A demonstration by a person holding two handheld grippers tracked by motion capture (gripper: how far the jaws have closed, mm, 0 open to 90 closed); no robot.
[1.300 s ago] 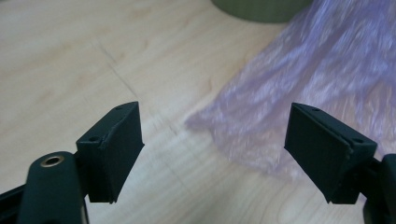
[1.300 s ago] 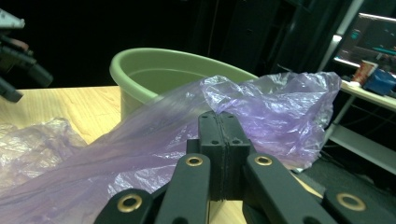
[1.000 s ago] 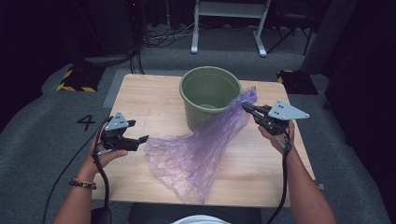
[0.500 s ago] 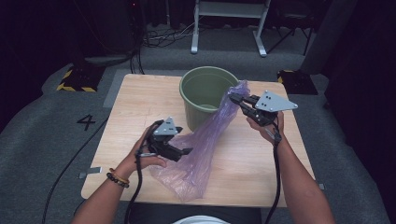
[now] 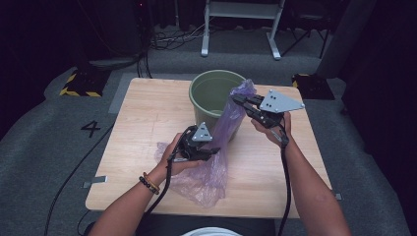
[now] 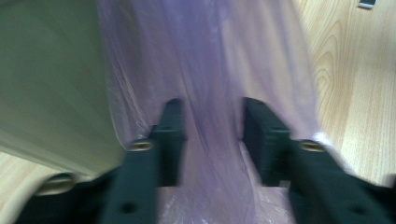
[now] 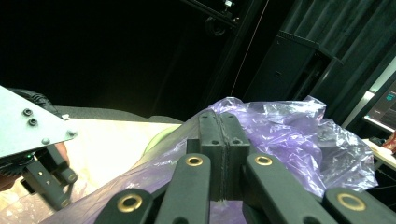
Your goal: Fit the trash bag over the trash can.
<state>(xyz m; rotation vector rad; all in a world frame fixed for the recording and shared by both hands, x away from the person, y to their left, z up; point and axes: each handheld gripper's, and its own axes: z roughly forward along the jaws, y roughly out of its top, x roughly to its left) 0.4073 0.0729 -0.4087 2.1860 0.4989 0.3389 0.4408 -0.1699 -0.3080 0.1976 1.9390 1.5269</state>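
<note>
right hand-held gripper [image 5: 240, 102] pinches purple bag [image 5: 206, 172] | left hand-held gripper [image 6: 212, 121] wide apart around bag | hard pull may rip it

Thin purple plastic bag [image 5: 216, 147], translucent, crinkled, slightly glossy. Green bucket [image 5: 211, 93], matt smooth plastic. Table [image 5: 147, 123], pale wood, visible grain. Gripper jaws black, matt; rivets brass-coloured.

Two black grippers are seen: the left gripper [image 5: 215, 150] and the right gripper [image 5: 236, 100]. Each is topped by a grey triangular plate with screws, and black cables are trailed. Brass rivets are visible. A beaded bracelet [image 5: 147, 182] is worn.
</note>
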